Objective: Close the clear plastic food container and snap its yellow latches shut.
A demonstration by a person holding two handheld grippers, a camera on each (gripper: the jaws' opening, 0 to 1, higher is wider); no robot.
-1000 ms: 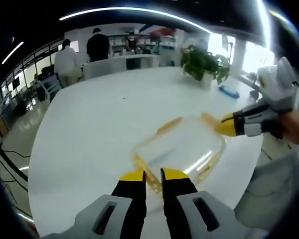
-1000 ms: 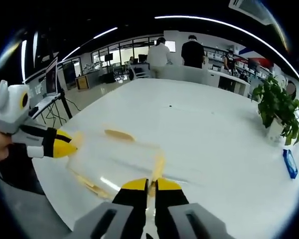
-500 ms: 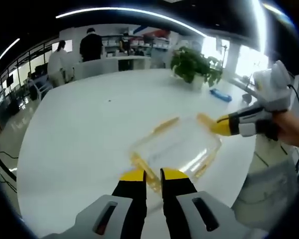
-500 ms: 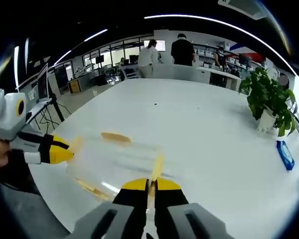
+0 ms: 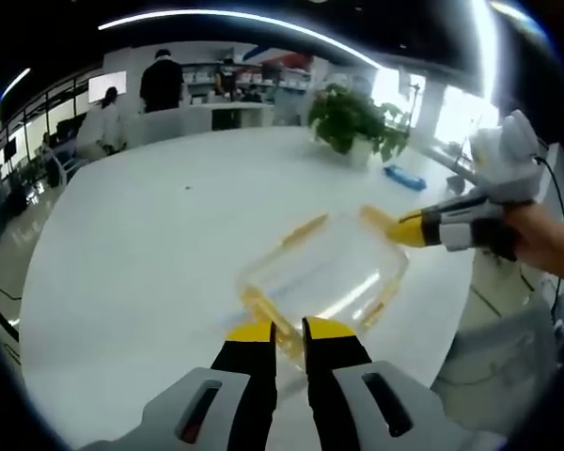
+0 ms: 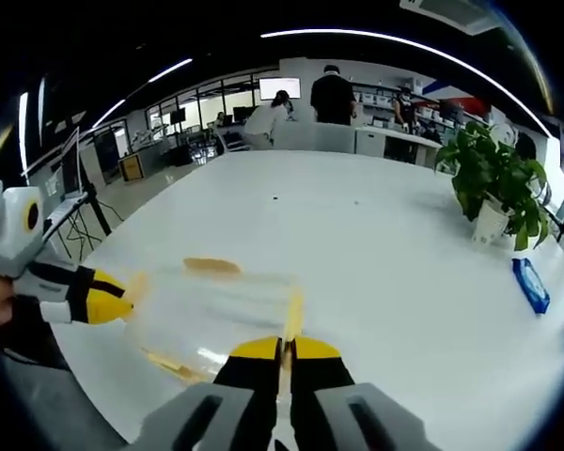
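While I hold both tools at the near edge of the white table [image 5: 150, 235], the clear plastic food container [image 5: 324, 272] lies flat on it between them, lid on top.

Left gripper view: my left gripper [image 5: 289, 331] comes up from the bottom with its yellow-tipped jaws a narrow gap apart. The tips sit at the container's near end, right at the yellow latch [image 5: 263, 315] there; I cannot tell whether they grip it. A second yellow latch [image 5: 305, 225] lies along the far long side, and another runs along the side nearer the table edge. My right gripper [image 5: 409, 228] enters from the right, held in my hand [image 5: 536, 240], its yellow tip touching the latch at the container's far end [image 5: 376, 218]. From this angle I cannot tell how its jaws stand.

Right gripper view: my right gripper [image 6: 282, 349] has its jaws pressed nearly together, with the yellow latch [image 6: 292, 315] of this end caught in the thin slit between the tips. The container [image 6: 211, 305] stretches away to the left. My left gripper [image 6: 108, 301] comes in from the left edge, its yellow tip at the opposite end of the container.

Background: a potted plant [image 6: 489, 183] stands near the far right of the table, with a small blue object [image 6: 529, 285] lying nearer than it. People [image 6: 334, 94] stand at a counter beyond the table.
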